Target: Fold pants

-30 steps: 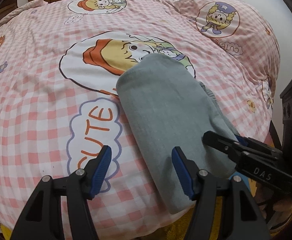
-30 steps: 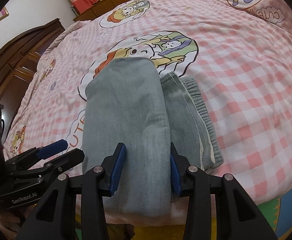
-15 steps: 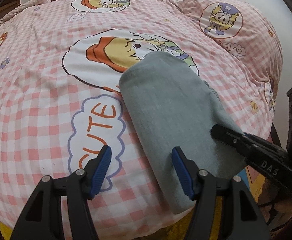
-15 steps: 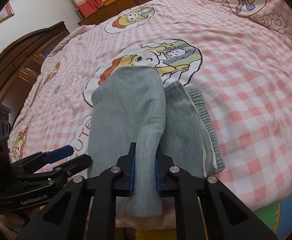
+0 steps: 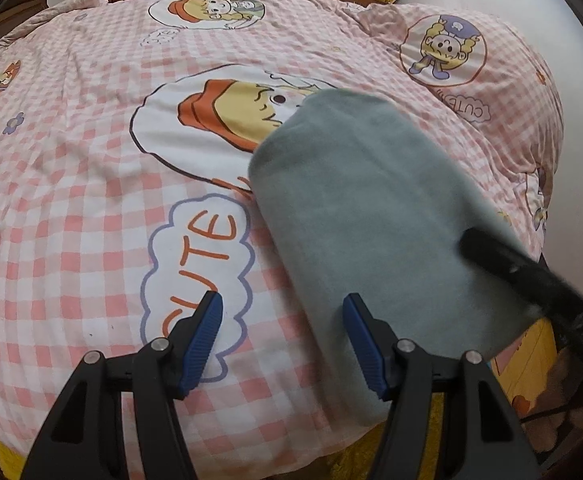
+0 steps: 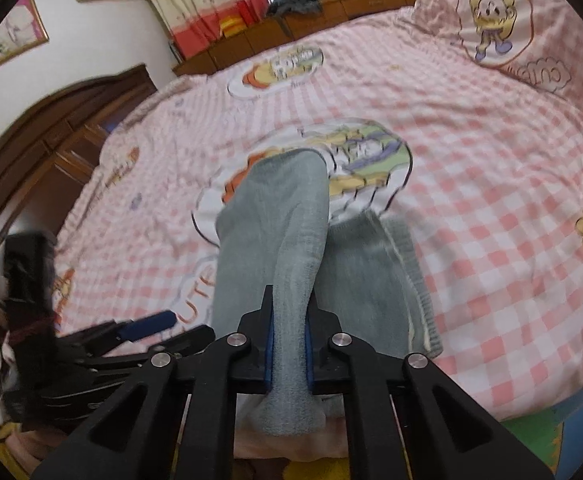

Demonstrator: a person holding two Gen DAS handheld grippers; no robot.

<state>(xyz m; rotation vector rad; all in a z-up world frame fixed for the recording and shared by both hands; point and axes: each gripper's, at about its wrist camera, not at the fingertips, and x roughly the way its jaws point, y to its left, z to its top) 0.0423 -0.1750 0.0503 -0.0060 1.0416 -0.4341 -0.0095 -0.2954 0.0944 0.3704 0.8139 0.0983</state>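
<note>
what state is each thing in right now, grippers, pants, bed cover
left gripper: open, empty, over the cover beside the pants
right gripper: shut on the near end of the pants' top layer
grey-green folded pants: top layer pinched and raised, ribbed lower layer flat
pink checked bed cover: spread, lightly wrinkled

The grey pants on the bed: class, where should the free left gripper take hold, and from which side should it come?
Probably the near left edge of the pants, coming in low from the left over the bedspread. That side lies thick, exposed and unheld beside the open left gripper; the right gripper already pinches the raised near end.
</note>
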